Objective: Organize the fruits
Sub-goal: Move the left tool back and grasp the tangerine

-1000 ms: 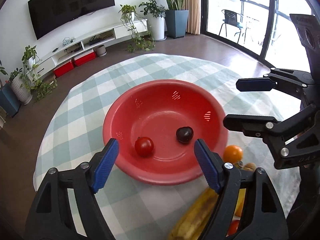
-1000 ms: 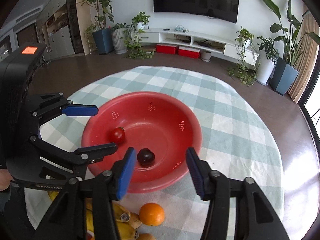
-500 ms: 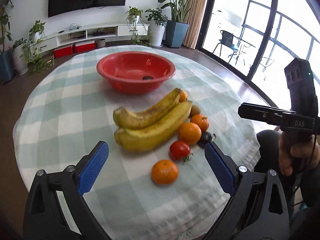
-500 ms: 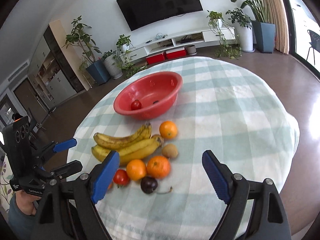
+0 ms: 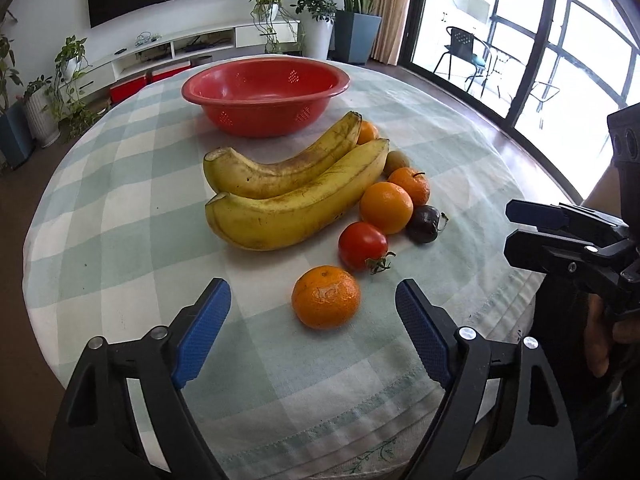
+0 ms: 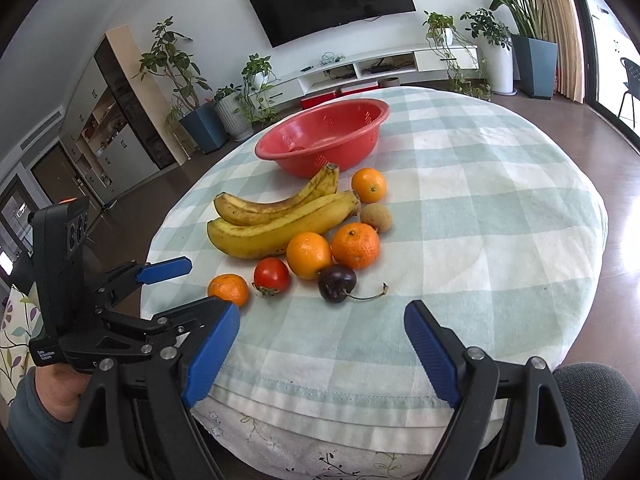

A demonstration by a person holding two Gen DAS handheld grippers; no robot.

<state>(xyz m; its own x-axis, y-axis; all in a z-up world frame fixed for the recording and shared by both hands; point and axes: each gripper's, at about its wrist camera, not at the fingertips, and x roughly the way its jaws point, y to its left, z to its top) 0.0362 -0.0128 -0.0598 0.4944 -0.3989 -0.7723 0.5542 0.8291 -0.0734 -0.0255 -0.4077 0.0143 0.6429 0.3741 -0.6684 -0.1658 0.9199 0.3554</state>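
Observation:
A red bowl (image 5: 264,94) stands at the far side of the round table, also in the right wrist view (image 6: 324,138). Nearer lie two bananas (image 5: 296,196), several oranges, a tomato (image 5: 362,245), a dark cherry (image 5: 425,218) and a kiwi (image 6: 376,217). A small orange (image 5: 326,296) lies closest, just ahead of my left gripper (image 5: 314,332), which is open and empty. My right gripper (image 6: 322,344) is open and empty near the table's front edge, short of the cherry (image 6: 337,282).
The table has a green-and-white checked cloth (image 6: 480,200). Its front edge drops off just under both grippers. A TV, a low cabinet and potted plants stand far behind.
Both grippers have pulled back from above the bowl to the near edge of the table and dropped lower. The fruit pile now lies between them and the bowl.

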